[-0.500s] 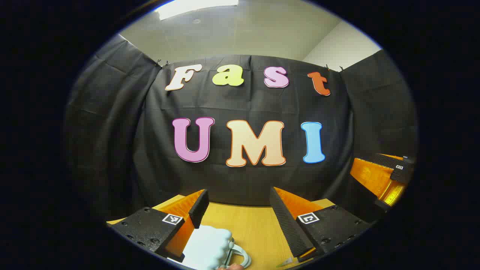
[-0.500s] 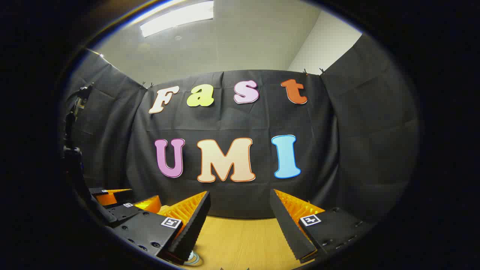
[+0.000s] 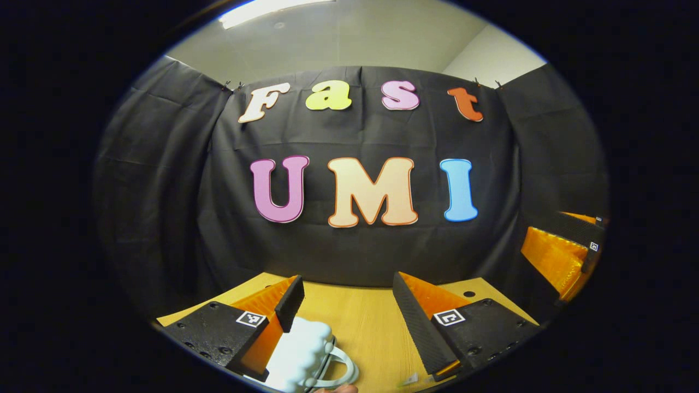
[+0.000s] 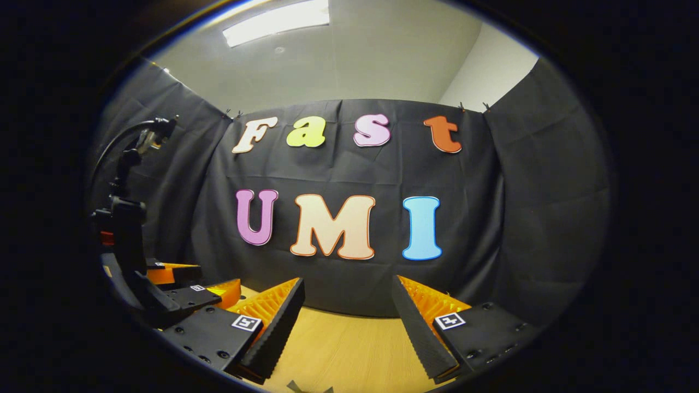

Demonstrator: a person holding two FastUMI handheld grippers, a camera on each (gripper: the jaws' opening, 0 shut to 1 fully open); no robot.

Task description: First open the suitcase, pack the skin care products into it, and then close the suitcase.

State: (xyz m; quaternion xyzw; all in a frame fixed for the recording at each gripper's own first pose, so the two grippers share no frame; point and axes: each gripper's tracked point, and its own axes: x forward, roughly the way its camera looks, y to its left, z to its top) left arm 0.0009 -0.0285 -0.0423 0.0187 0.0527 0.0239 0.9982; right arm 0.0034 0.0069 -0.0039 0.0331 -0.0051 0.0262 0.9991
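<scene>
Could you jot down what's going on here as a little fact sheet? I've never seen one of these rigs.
Setting: wooden table in a booth
Left gripper: jaws open, holding nothing
Right gripper: jaws open, holding nothing
White object: lumpy, with a looped handle, on the table by the left gripper
Other gear: black stand at the left of the right gripper view

Light wooden table [image 3: 366, 322], pale ridged object [image 3: 303, 355] — perhaps a suitcase — on it

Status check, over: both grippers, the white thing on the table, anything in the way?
Left gripper open, nothing held. Right gripper open, nothing held. Pale ribbed item with loop handle on wooden table, beside left finger. Nothing between either gripper's fingers.
</scene>
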